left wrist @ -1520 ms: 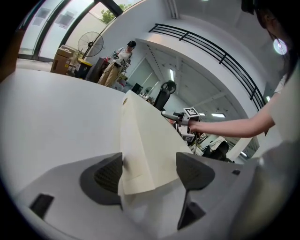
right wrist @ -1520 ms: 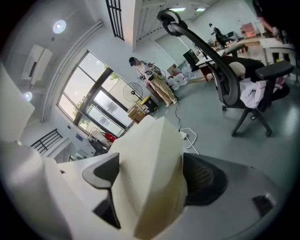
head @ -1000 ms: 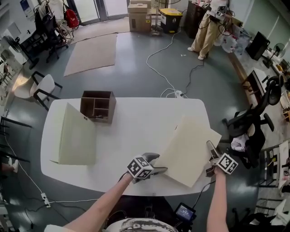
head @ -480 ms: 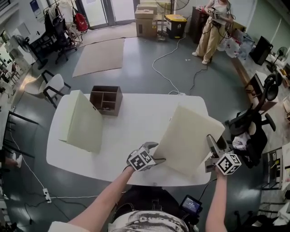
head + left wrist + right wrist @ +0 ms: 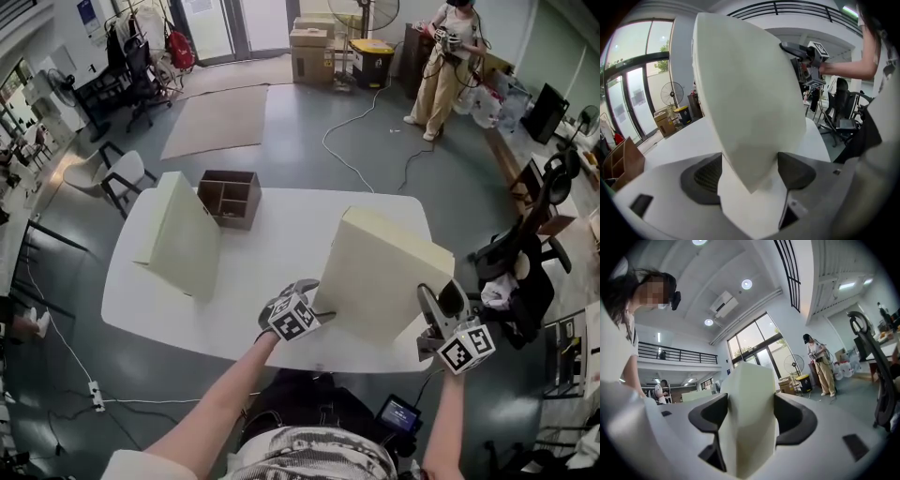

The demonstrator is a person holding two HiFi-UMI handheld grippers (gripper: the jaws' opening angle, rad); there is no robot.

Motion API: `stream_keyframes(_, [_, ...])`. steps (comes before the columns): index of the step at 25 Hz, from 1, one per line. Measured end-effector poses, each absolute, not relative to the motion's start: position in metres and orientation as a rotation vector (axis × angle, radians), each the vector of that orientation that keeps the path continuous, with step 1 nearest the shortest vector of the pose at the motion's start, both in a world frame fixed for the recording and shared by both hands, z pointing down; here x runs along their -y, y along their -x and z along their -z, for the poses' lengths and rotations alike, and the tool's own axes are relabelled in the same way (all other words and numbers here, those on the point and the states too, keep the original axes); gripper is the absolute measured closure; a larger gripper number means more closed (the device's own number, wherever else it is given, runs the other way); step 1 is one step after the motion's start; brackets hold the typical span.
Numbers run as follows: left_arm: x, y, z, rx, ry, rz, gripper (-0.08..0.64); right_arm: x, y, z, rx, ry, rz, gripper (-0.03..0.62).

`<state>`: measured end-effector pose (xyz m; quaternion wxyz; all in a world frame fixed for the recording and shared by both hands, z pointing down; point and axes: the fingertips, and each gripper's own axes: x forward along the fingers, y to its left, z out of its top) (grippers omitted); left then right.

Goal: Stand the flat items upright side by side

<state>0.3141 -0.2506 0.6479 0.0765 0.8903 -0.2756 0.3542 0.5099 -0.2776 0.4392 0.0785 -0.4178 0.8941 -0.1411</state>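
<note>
— where's the board you're standing up?
— the cream board [image 5: 380, 267] is at about four o'clock on the white table [image 5: 272, 239], raised off its face onto its near edge. from above i can't tell how plumb it is.
— and your tools?
— my left gripper [image 5: 317, 298] is clamped on the board's lower corner at seven o'clock, both pads against its faces. my right gripper [image 5: 439, 300] has the opposite lower corner, at five o'clock, between its jaws. they stand fairly wide and are closing, with the pads touching both faces.
— the other one?
— the second board [image 5: 183, 239] stands upright at nine o'clock on the table, well apart from mine. a brown divided box [image 5: 231, 195] sits just beside it at eleven o'clock.
</note>
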Motion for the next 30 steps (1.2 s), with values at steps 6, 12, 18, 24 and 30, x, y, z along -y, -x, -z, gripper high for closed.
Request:
stream_keyframes(6, [0.243,-0.309,-0.652,0.875,-2.636,-1.058,0.187,0.251,-0.5,-0.433,-2.797,1.155,0.335,0.292])
stream_keyframes(12, [0.241,-0.304,-0.629,0.971,-2.614,-0.809,0.187,0.234,-0.493,-0.433,-2.904,1.096,0.249,0.299])
stream_keyframes(18, [0.237,-0.301,-0.596,1.013,-2.682,-0.735,0.187,0.214,-0.484,-0.432,-3.006,1.003,0.194,0.307])
stream_keyframes(24, [0.23,-0.299,-0.587,1.037,-2.688,-0.716,0.187,0.195,-0.48,-0.435,-3.08,0.953,0.156,0.305])
stream_keyframes(30, [0.225,-0.294,-0.59,1.049,-2.673,-0.726,0.187,0.182,-0.48,-0.44,-3.096,0.936,0.187,0.268])
